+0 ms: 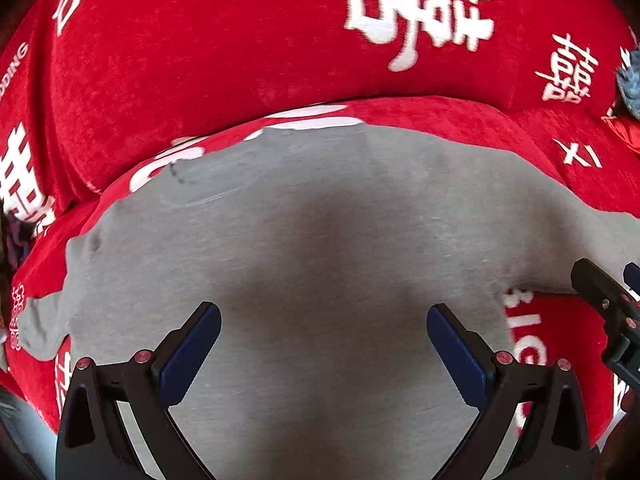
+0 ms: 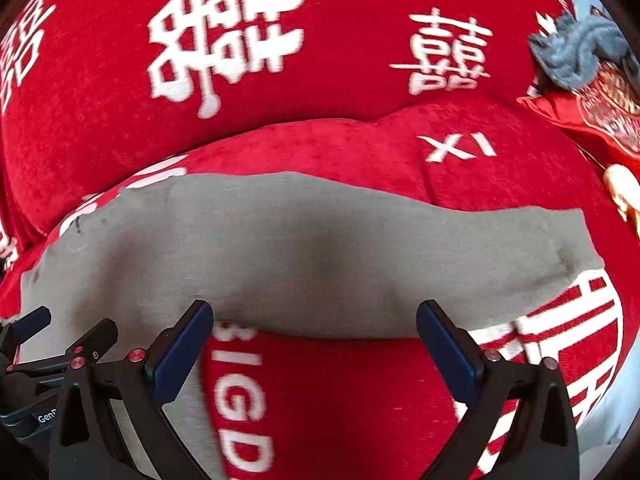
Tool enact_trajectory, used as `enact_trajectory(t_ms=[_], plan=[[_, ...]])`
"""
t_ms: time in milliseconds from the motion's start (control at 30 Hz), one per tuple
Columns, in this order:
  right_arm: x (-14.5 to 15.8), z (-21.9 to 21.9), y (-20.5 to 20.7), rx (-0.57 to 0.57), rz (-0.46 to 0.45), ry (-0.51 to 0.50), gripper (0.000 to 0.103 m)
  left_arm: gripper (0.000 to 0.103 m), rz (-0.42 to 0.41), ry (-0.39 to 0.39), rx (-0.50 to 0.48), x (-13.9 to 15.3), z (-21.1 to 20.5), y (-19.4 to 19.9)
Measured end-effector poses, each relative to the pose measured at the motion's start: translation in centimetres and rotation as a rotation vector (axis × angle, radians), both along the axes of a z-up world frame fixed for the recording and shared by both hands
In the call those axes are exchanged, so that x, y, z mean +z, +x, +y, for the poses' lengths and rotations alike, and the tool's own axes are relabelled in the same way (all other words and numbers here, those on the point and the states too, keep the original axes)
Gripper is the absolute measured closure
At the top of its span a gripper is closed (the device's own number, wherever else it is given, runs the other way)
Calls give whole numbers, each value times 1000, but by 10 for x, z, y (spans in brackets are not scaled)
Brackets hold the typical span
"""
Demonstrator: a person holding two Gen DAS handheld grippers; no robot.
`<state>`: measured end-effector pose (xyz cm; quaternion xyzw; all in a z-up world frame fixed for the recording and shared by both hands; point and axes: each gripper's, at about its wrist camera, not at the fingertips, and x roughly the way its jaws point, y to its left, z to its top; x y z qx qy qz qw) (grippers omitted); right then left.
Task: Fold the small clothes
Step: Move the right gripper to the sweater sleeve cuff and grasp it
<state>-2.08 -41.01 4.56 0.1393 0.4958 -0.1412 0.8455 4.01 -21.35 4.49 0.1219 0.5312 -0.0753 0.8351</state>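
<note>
The left tool hangs with its two blue-padded fingers spread wide, gripping nothing, right over the flat grey knit garment. The cloth fills the gap between the fingers and runs out from there toward 9 and 3 o'clock. At 3 o'clock in this view the black tip of the right tool pokes in, just beside the garment's lower edge.

The right tool is released too, its blue pads far apart and holding nothing. Its tips sit at the near hem of the grey garment, which stretches as a long band from 9 o'clock across to 3 o'clock, with one part running down toward 7 o'clock under the left finger. The left tool shows at 8 o'clock, lying over that part.

The garment rests on a red plush sofa cover with white lettering and double-happiness characters, which spreads out on all sides and rises into a backrest at 12 o'clock. At 2 o'clock, well apart from the garment, a crumpled blue-grey cloth lies above a red embroidered cushion.
</note>
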Motion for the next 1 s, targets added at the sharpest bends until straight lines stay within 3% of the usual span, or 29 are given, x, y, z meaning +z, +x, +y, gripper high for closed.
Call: enact_trajectory(t_ms=[333,733,933,967,1000], plan=[[-15,-61,-27,-112,9,6,1,0,17,13,-76,-9,-56,-2],[-40,-176,-79,-404,-37,88,2,0,34,2,-92,-23,-86,5],[-40,-192,-55,-387,-64,-35,5,0,31,-24,-81,-23,-83,11],[-41,-193,-50,-378,-63,-60,8,0,24,-26,-75,-22,-82,13],[-41,-194,-48,-369,-61,-81,17,0,17,-28,-65,-20,-80,15]])
